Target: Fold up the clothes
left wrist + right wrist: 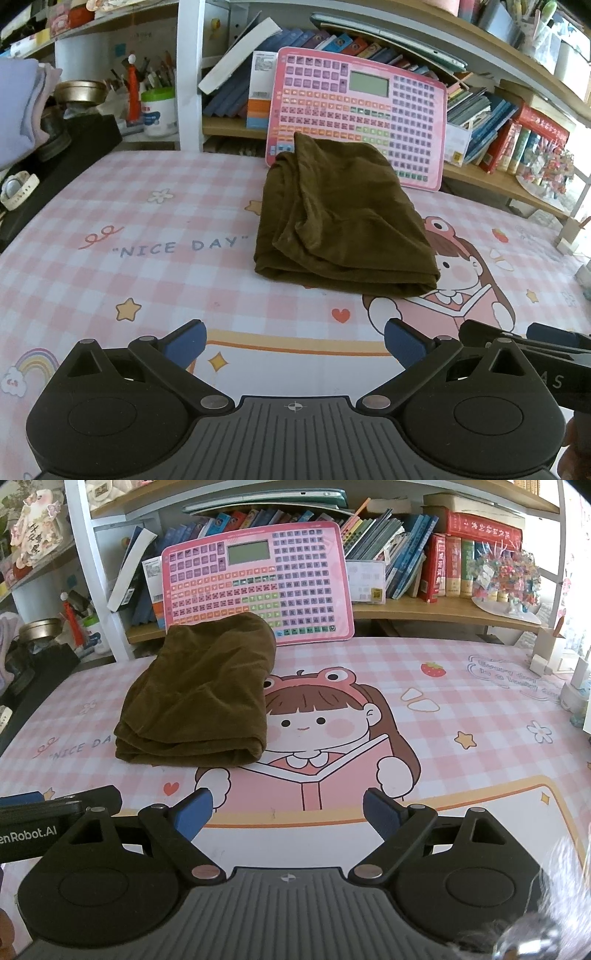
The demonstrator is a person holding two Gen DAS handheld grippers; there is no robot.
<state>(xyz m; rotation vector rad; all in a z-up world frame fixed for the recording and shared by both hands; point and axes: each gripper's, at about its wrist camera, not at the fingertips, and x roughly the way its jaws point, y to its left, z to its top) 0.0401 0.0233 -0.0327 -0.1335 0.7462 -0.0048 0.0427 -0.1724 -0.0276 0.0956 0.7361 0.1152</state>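
Observation:
An olive-brown garment (343, 225) (201, 694) lies folded in a thick bundle on the pink checked desk mat (166, 229) (461, 686). My left gripper (295, 345) hangs open over the mat's near edge, well short of the garment, with nothing between its blue pads. My right gripper (288, 814) is open too and holds nothing; the garment lies ahead of it to the left. Each gripper shows at the edge of the other's view: the right one (535, 343) and the left one (55, 805).
A pink keyboard-style toy board (354, 114) (258, 579) leans against the bookshelf just behind the garment. Books (443, 561) fill the shelf. A black box (59, 162), a bowl and a white watch sit at the left edge. Small white items (576, 686) stand at the right.

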